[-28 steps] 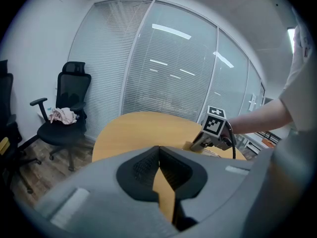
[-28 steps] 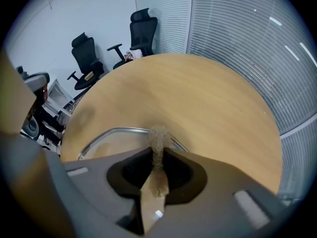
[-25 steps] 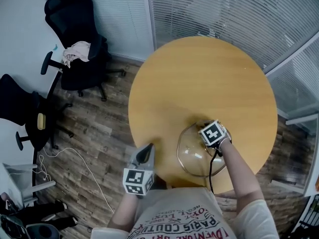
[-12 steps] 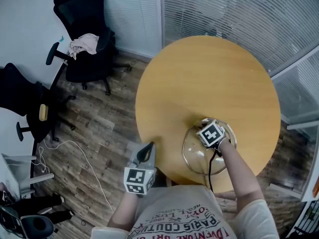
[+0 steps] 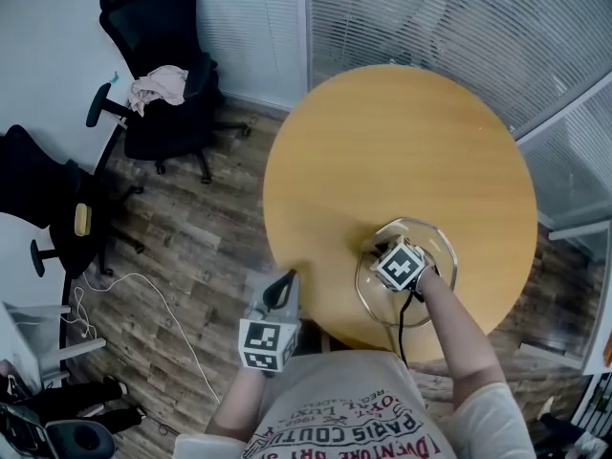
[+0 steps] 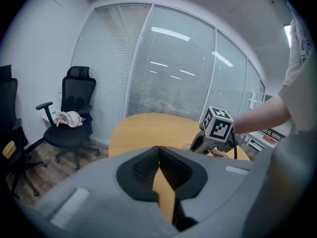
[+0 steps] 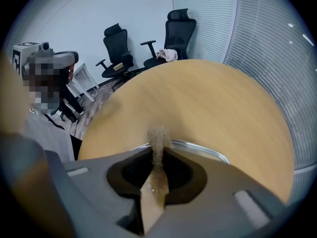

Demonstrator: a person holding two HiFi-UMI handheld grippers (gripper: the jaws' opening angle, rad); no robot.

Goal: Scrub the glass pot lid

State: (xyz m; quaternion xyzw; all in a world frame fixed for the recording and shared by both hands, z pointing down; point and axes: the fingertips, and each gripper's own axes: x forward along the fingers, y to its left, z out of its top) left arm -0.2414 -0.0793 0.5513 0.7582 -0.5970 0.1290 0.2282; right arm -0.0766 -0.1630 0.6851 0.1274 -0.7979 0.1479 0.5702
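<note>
The glass pot lid lies on the near right part of the round wooden table. My right gripper is over the lid's left half, shut on a thin brownish scrub pad that sticks out past its jaws. In the right gripper view the pad's tip sits at the lid's metal rim. My left gripper hovers off the table's near left edge, above the floor, shut with nothing in it. The left gripper view shows its jaws closed together, with the table beyond them.
Two black office chairs stand on the wood floor to the left, one with a pink cloth on it. Glass walls with blinds run behind the table. A white cable lies on the floor.
My right gripper has slid leftward and a little nearer across the lid with the pad. The left gripper has stayed where it was. The head view has shifted slightly.
</note>
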